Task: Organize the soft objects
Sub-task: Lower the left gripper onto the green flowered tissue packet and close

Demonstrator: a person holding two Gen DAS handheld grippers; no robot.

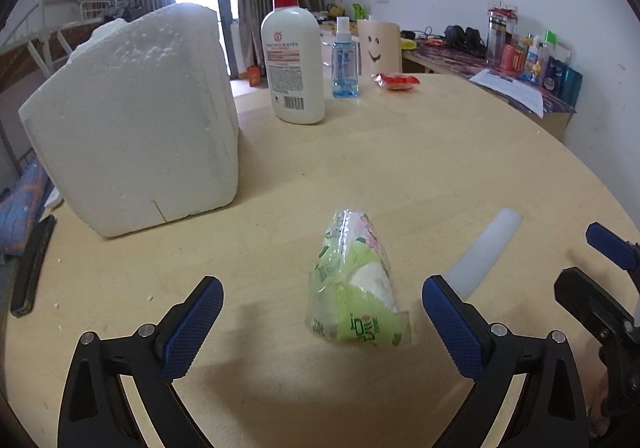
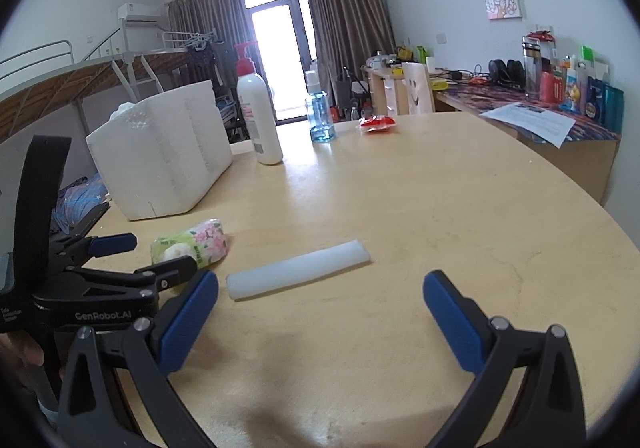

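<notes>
A green tissue pack with pink flowers [image 1: 358, 284] lies on the wooden table, straight ahead of my left gripper [image 1: 322, 308], whose fingers stand open on either side of its near end without touching it. A white foam strip [image 2: 298, 270] lies flat on the table just beyond my right gripper [image 2: 320, 302], which is open and holds nothing. In the left wrist view the foam strip [image 1: 486, 250] shows to the right of the pack. The tissue pack [image 2: 192, 244] and the left gripper [image 2: 148, 256] appear at the left of the right wrist view. A white styrofoam box [image 1: 136, 124] stands at the left.
A white pump bottle [image 1: 294, 56], a small blue spray bottle [image 1: 345, 64] and a red packet [image 1: 397, 82] stand at the table's far side. A chair back with a smiley face [image 1: 378, 46] is behind them. A cluttered desk [image 1: 520, 68] runs along the right wall.
</notes>
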